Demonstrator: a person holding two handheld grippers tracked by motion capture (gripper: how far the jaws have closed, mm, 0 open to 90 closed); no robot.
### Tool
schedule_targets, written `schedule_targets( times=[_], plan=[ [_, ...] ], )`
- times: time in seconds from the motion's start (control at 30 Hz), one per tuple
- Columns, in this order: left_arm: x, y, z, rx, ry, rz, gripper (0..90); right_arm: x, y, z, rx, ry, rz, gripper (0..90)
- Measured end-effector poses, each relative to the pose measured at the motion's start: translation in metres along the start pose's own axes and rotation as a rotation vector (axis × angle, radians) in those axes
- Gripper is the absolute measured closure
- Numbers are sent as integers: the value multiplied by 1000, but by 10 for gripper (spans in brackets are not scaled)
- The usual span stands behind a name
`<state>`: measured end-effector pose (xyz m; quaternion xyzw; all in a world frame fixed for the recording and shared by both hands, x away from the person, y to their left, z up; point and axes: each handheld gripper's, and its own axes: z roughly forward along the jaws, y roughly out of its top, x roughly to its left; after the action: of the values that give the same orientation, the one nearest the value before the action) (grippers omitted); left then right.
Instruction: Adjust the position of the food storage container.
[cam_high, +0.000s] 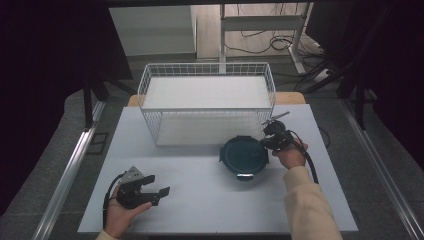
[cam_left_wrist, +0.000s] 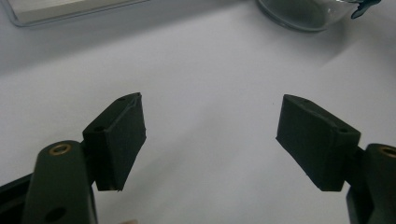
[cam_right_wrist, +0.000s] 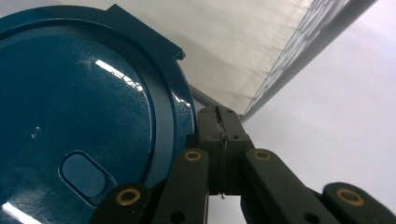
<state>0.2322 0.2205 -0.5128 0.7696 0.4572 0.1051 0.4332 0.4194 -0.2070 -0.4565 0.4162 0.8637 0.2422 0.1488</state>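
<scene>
On the near left of the white table (cam_high: 210, 200), the left gripper (cam_high: 159, 186) rests low in the person's left hand (cam_high: 120, 212), pointing right toward the middle of the table. Its 2 jaws stand spread with nothing between them; in the left gripper view the pads (cam_left_wrist: 122, 140) frame only bare tabletop, and the glass base of the container (cam_left_wrist: 306, 14) sits well beyond them at the top edge.

Behind the middle of the table stands a white wire basket (cam_high: 207, 107), its front wall near the far edge of the container.

Right of centre lies the container (cam_high: 244, 156), round, with a dark blue lid (cam_right_wrist: 79, 116) clipped on and a latch tab facing the near side.

Just beside the container's right rim is the right gripper (cam_high: 270, 141), held by the right hand (cam_high: 290, 157) in a pale sleeve (cam_high: 310, 205). Its 2 jaws are pressed together, with nothing seen between them. In the right gripper view the closed tips (cam_right_wrist: 223, 128) sit at the lid's edge, with the basket's corner just beyond; whether they touch the lid I cannot tell.
</scene>
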Motion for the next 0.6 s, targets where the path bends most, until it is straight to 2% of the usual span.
schedule_targets(
  times=[0.4,0.6],
  plan=[
    [1,0,2,4,2,-5,233,3,0,0,-10,-15,-41,900],
    [1,0,3,5,1,-6,232,12,1,2,-22,6,-71,900]
  ],
)
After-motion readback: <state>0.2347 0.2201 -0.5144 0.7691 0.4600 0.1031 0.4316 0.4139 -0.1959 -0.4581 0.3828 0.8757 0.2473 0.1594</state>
